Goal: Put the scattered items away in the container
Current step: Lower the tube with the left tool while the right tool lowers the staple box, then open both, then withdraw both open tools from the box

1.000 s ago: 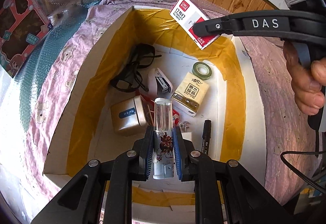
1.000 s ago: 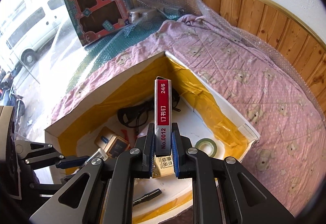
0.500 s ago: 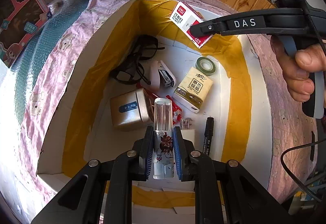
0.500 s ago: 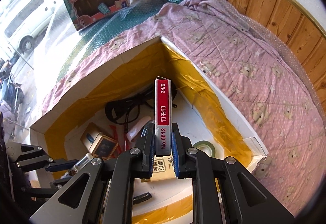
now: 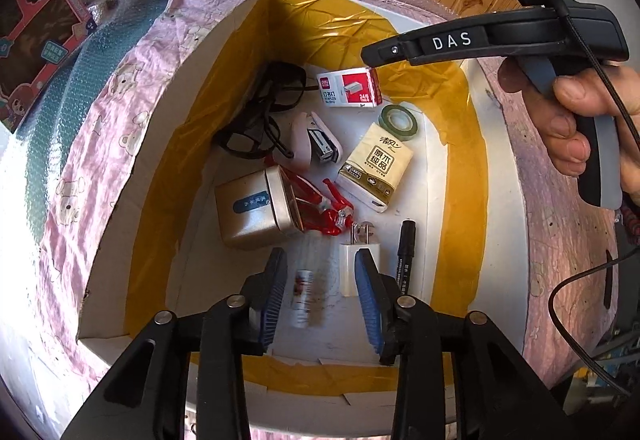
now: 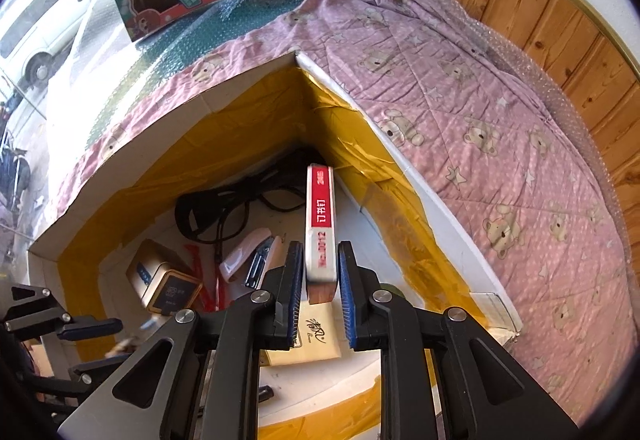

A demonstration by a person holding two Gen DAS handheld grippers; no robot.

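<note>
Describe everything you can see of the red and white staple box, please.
The staple box is a small, flat cardboard carton, red and white, with Chinese text, "24/6" and a staple picture on its face. It looks closed and undamaged. In the left wrist view it appears to lie in the storage box, near the far wall, beside the black glasses and above the tape roll. In the right wrist view it sits between the open fingers of the right gripper, apparently released.

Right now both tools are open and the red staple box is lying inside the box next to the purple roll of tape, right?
Almost. The roll of tape is green, not purple, as the left wrist view shows. Both the left tool and the right tool are open, and the staple box is inside the box.
</note>
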